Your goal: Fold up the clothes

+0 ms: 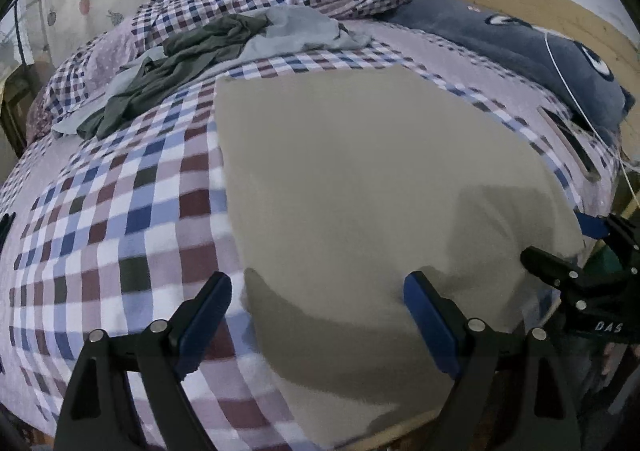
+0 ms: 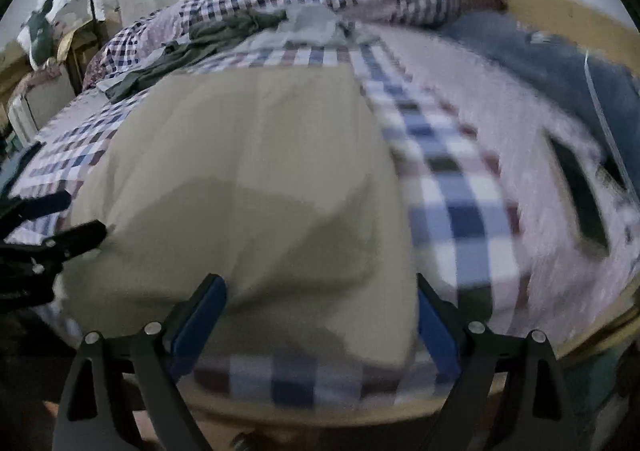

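Left gripper [image 1: 318, 315] and right gripper [image 2: 320, 315], fingers spread wide and empty, hover low over the beige cloth's [image 1: 360, 179] near edge on the bed [image 1: 120, 219].

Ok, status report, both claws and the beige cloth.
Left claw open, right claw open, both over the near edge. Beige cloth flat on the bed, not gripped. Unfolded clothes piled at the far side, clear of it.
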